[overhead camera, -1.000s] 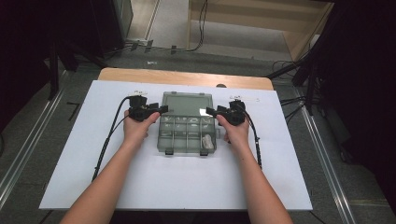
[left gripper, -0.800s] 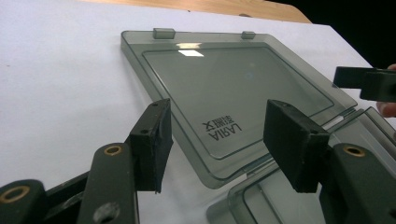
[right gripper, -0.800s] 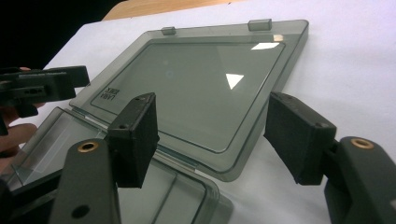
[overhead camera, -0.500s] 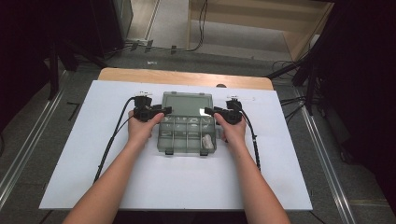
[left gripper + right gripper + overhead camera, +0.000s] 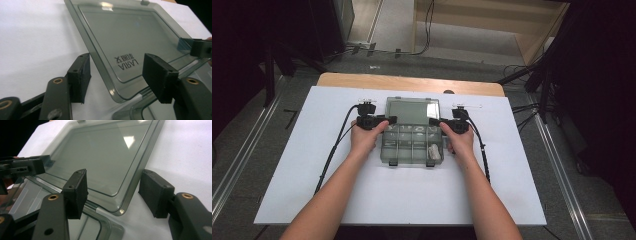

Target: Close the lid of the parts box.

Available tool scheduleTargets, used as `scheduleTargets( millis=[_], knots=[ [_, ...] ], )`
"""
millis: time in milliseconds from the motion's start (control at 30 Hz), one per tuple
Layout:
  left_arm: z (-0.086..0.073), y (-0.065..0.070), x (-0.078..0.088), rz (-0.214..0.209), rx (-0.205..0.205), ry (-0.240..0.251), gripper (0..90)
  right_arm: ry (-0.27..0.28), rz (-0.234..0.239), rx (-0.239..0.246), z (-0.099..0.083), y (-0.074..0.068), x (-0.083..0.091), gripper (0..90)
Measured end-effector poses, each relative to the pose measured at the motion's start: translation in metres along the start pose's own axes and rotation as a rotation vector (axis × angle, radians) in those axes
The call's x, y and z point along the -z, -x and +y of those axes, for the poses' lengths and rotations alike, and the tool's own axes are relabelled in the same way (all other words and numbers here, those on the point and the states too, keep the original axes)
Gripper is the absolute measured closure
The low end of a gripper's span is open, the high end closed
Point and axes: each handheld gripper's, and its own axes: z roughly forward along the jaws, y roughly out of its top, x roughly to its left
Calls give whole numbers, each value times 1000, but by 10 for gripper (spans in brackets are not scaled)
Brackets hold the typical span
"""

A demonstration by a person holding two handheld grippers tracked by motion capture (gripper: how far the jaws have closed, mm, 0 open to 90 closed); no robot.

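Box at table centre, lid swung back, as before. Left gripper astride lid's left corner, jaws spread, not pressing. Right gripper astride right corner, jaws just narrowed, apart from lid. Hands barely shifted.

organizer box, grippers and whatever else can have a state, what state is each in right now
organizer box: open, lying flat on the white table
lid: swung back, a side edge between each gripper's jaws
left gripper: open, pads clear of the lid edge
right gripper: open, jaws have just been closing around the lid edge
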Motion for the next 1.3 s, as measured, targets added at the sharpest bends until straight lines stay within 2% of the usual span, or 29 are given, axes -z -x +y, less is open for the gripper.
scheduleTargets(
  millis=[100,233,367,633,700,767,833,1033,1300],
  knots=[
    [0,0,0,2,1,10,414,9,-20,5,0,-1,1,465],
    [2,-1,4,3,2,31,491,28,-45,26,-1,-3,3,498],
    [3,-2,10,4,-17,62,573,77,-63,52,-2,-5,6,556],
    [3,-2,24,-6,-81,124,725,154,-108,145,-4,-13,17,683],
    [3,-1,27,-9,-103,136,753,166,-108,171,-5,-13,22,734],
    [1,0,30,-2,-135,151,769,174,-93,173,-5,-12,26,776],
    [0,0,31,1,-147,157,812,177,-94,188,-6,-11,29,821],
    [4,1,34,17,-158,164,784,191,-121,244,-8,-15,31,827],
    [23,7,39,23,-154,221,758,202,-145,283,-11,-17,31,828]
  ],
)
